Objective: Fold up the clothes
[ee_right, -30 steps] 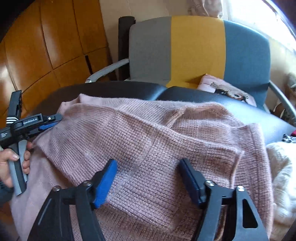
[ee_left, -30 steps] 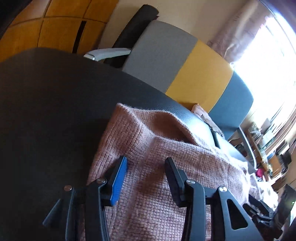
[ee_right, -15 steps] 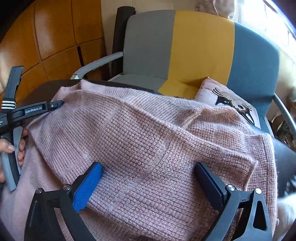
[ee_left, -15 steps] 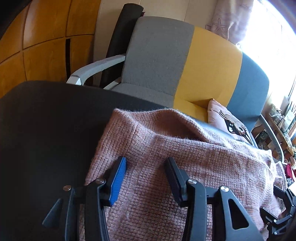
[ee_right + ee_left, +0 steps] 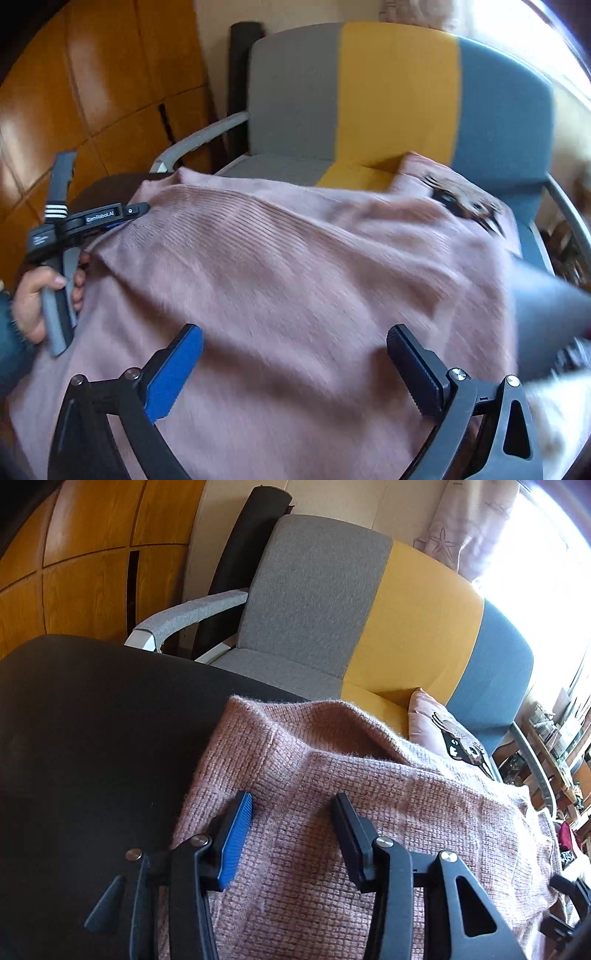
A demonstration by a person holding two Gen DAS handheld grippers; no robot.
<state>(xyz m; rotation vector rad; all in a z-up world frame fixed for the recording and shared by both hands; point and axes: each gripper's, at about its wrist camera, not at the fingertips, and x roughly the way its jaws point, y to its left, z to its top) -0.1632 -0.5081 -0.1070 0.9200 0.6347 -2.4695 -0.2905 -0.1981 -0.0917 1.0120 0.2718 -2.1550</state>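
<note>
The jaws of the left gripper (image 5: 291, 827) are spread, with pink knit fabric lying in the gap between them and not pinched. The jaws of the right gripper (image 5: 295, 365) are spread much wider, also with nothing clamped. Both hang over the pink knitted sweater (image 5: 369, 812), which lies spread on the black tabletop (image 5: 92, 738). In the left wrist view the sweater fills the frame from 3 to 6 o'clock, with a raised fold at its far edge, and the bare tabletop takes the side from 7 to 10 o'clock.

In the right wrist view, which is blurred, the left gripper shows at 9 o'clock, its tip at the far left corner of the sweater, and a hand (image 5: 33, 299) with a dark blue sleeve holds its handle.

Behind the tabletop, at 12 o'clock, stands an armchair (image 5: 369, 602) with grey, yellow and blue panels. A pink cushion (image 5: 443, 734) with a dark print rests on its seat, partly hidden by the sweater edge. Wooden wall panels (image 5: 85, 572) are at 10 o'clock, a bright window (image 5: 546, 590) at 2 o'clock.
</note>
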